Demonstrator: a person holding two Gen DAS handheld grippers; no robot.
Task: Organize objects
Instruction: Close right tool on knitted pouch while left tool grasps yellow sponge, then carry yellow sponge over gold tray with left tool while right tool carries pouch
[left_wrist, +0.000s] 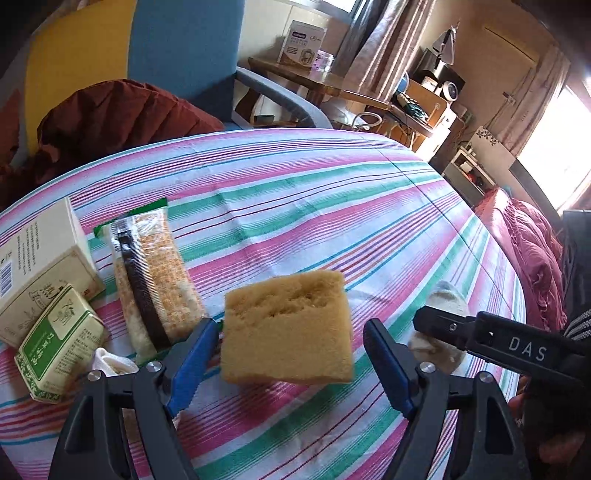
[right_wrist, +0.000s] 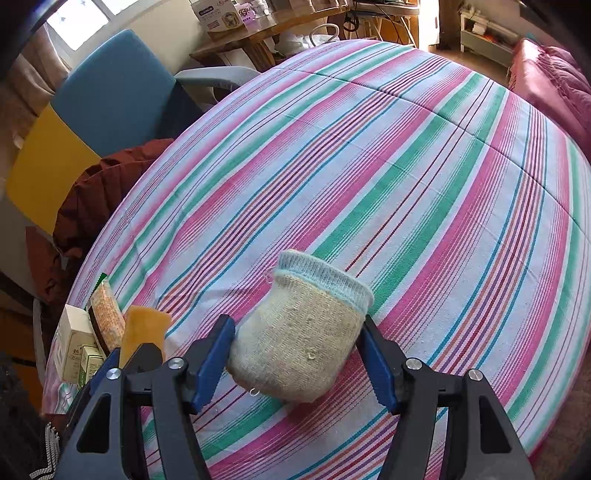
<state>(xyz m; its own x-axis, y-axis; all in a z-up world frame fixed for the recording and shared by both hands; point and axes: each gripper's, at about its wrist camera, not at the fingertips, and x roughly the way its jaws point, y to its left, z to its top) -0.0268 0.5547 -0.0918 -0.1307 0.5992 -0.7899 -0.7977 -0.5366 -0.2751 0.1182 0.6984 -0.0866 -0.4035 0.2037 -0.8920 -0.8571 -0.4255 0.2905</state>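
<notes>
A yellow-brown sponge (left_wrist: 288, 328) lies on the striped cloth between the blue pads of my left gripper (left_wrist: 290, 354), whose jaws stand wide with a gap on each side. My right gripper (right_wrist: 297, 354) has its jaws around a cream knitted sock (right_wrist: 303, 339) with a pale blue cuff; both pads touch it. In the left wrist view the right gripper (left_wrist: 480, 332) is at the right with the sock (left_wrist: 443, 299) under it. In the right wrist view the sponge (right_wrist: 142, 328) shows at the left.
At the left of the striped table (left_wrist: 332, 206) lie a cracker packet (left_wrist: 151, 277), a cream box (left_wrist: 40, 266), a green tea box (left_wrist: 61, 343) and a white sock (left_wrist: 110, 363). A blue-yellow chair (right_wrist: 96, 110) with a dark red garment (left_wrist: 110, 118) stands behind.
</notes>
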